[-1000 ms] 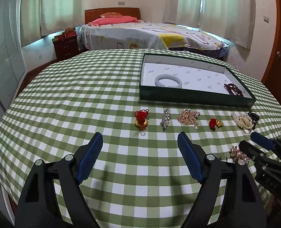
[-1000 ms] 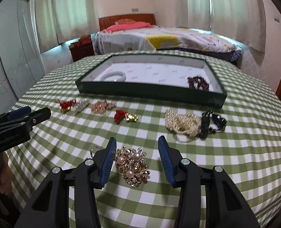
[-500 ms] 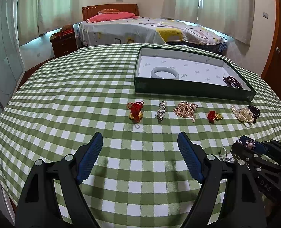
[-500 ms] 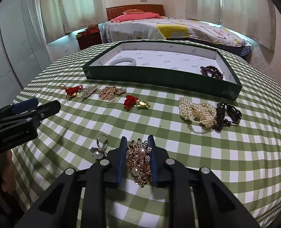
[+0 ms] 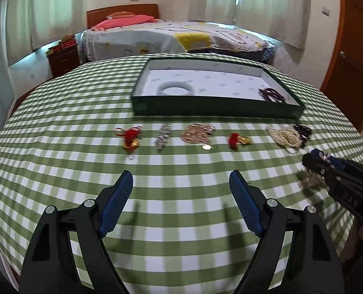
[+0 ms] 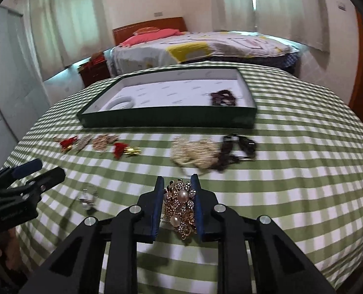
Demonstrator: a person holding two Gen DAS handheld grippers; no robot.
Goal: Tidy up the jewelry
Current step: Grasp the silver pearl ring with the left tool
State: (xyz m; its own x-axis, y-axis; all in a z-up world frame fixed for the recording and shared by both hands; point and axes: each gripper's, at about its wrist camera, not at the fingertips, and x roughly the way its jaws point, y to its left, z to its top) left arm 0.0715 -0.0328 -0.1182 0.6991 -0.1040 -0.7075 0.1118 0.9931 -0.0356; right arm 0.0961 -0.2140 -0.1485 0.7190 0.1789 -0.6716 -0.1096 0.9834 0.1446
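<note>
The right claw (image 6: 177, 205) is clamped on a gold brooch set with pearls and rhinestones (image 6: 181, 208), its long axis running along the fingers, lifted above the green-and-white checked tabletop (image 6: 291, 196). The left claw (image 5: 181, 201) hangs with its jaws wide apart over bare cloth, nothing between them. Just left of the right claw a small pearl earring (image 6: 87, 197) lies alone. Farther out, a row of pieces stretches across the tabletop with open cloth before it: two red knotted charms, a silver clip, a rose-gold chain pile, a cream pearl strand heap (image 6: 193, 153) touching a dark beaded cord (image 6: 237, 148). Beyond sits the shallow dark green tray with white lining (image 6: 166, 120), holding a white bangle (image 6: 121, 103) at left and a dark red bead bracelet (image 6: 224, 98) at right.
</note>
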